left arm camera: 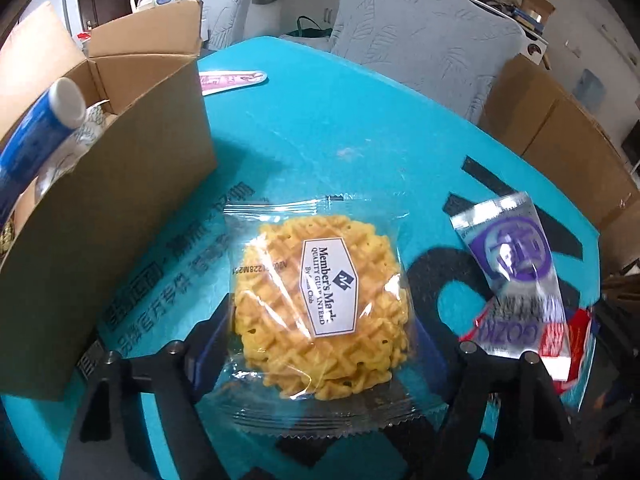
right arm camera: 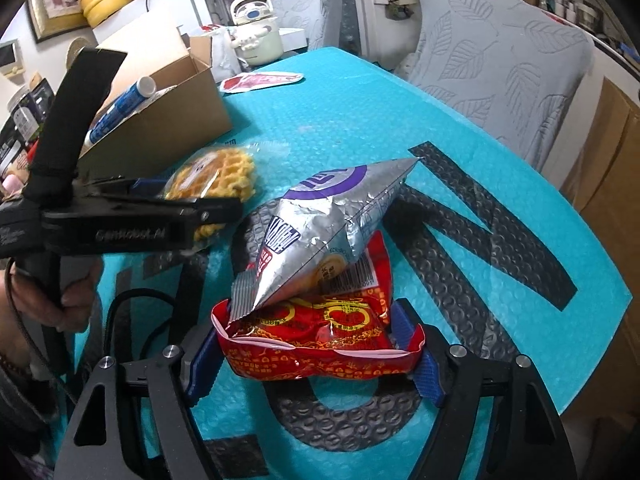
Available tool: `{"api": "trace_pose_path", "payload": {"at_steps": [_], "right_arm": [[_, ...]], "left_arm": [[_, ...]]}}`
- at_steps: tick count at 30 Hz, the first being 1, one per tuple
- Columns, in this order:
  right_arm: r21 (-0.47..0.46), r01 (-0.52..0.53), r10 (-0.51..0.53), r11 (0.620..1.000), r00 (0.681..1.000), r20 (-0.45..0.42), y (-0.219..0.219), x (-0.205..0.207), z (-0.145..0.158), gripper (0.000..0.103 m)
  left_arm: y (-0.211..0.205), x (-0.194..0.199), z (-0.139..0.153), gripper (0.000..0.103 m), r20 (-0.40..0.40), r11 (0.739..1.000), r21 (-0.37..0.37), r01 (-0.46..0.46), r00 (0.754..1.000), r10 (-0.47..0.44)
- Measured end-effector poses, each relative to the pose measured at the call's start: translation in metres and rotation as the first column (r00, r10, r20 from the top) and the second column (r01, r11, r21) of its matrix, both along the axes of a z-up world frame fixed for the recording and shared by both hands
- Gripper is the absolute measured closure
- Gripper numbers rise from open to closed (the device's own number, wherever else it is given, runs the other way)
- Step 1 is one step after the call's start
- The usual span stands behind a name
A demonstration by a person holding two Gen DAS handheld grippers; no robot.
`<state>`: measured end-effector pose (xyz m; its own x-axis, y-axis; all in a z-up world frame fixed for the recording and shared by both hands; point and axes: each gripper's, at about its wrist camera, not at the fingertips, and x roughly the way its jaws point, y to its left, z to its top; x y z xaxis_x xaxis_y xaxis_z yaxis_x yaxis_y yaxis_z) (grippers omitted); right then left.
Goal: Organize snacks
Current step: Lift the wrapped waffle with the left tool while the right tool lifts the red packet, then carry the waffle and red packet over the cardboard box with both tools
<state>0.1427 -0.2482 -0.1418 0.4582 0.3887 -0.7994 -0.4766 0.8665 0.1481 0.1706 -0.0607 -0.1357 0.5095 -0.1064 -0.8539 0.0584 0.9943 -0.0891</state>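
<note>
Waffle pack (left arm camera: 320,312) pinched between the blue pads of the left tool (left arm camera: 322,344), lifted just above the teal desk (left arm camera: 320,120). Red snack packet (right arm camera: 320,340) clamped at its near edge by the right tool (right arm camera: 312,356), resting on the desk. Silver pouch (right arm camera: 332,228) lying across the red packet's far part. Farther left, open cardboard box (left arm camera: 120,200) standing on the desk, with a blue-and-white tube (left arm camera: 44,124) poking out. Pink wrapper (left arm camera: 232,79) flat beyond the box.
</note>
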Motion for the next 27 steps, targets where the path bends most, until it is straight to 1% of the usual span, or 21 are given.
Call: {"api": "trace_pose_path", "payload": {"at_steps": [4, 9, 14, 17, 22, 27], "right_arm": [[0.004, 0.005, -0.005, 1.000, 1.000, 0.021, -0.003, -0.007, 0.007, 0.025], [-0.005, -0.009, 0.009, 1.000, 0.998, 0.065, -0.002, -0.021, 0.020, 0.026], [0.001, -0.035, 0.035, 0.999, 0.994, 0.107, 0.005, -0.034, 0.035, 0.026], [0.010, -0.056, 0.054, 0.998, 0.991, 0.126, 0.011, -0.042, 0.044, 0.026], [0.023, -0.090, 0.085, 0.996, 0.983, 0.163, 0.026, -0.048, 0.057, 0.026], [0.043, -0.126, 0.115, 0.991, 0.973, 0.201, 0.043, -0.050, 0.073, 0.026]], "left_arm": [[0.000, -0.016, 0.006, 0.023, 0.006, 1.000, -0.008, 0.003, 1.000, -0.003], [0.009, -0.043, 0.023, 0.023, 0.028, 1.000, -0.025, -0.015, 0.999, 0.015], [0.020, -0.066, 0.046, 0.023, 0.080, 0.998, -0.045, -0.044, 0.996, 0.047], [0.028, -0.075, 0.059, 0.023, 0.115, 0.996, -0.048, -0.070, 0.990, 0.075], [0.042, -0.097, 0.072, 0.023, 0.161, 0.992, -0.054, -0.116, 0.979, 0.123], [0.057, -0.110, 0.081, 0.023, 0.191, 0.985, -0.067, -0.162, 0.966, 0.172]]}}
